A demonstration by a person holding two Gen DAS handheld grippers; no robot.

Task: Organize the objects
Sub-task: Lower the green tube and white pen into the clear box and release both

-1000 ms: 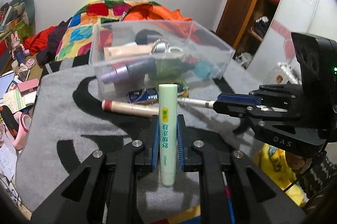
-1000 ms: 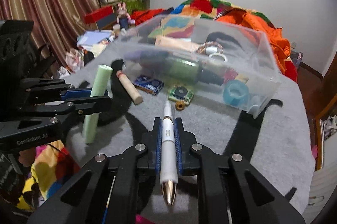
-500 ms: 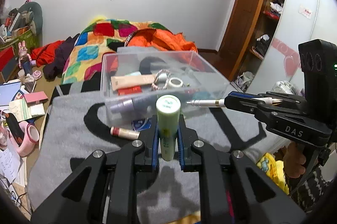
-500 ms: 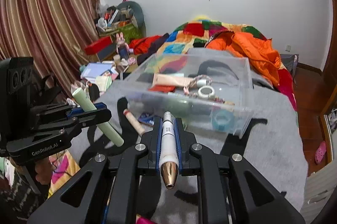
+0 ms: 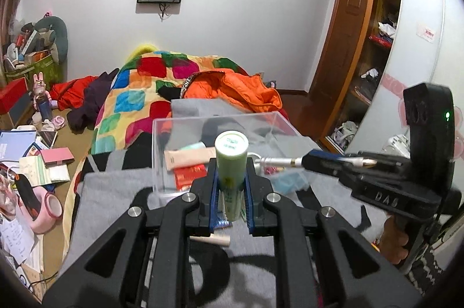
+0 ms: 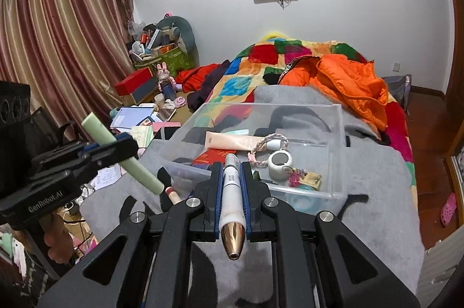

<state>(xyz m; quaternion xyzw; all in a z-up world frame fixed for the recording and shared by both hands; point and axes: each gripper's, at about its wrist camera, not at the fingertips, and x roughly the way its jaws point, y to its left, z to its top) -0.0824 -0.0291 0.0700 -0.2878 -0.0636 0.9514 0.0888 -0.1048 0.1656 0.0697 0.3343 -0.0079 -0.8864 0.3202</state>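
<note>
A: With both loads lifted clear of the grey blanket (image 6: 362, 192), which step is this?

B: The carry, I'd judge — the left hand-held gripper (image 5: 230, 193) pinches a pale green tube (image 5: 231, 160), tilted with its cap toward the clear plastic bin (image 5: 162, 154). The right hand-held gripper (image 6: 232, 192) is pressed onto a white pen with a copper tip (image 6: 232, 203), lying lengthwise between its jaws.

A: And where are they against the bin?

B: Both sit at its near wall, not over the opening. Inside lie a beige tube (image 6: 232, 141), a red packet (image 6: 214, 155) and a small white pot (image 6: 279, 163).

A: So the next move?

B: Probably bring each one forward over the rim, lower it onto a free patch, then spread the jaws. A few things — a wooden stick (image 5: 210, 239) among them — are left on the blanket.
</note>
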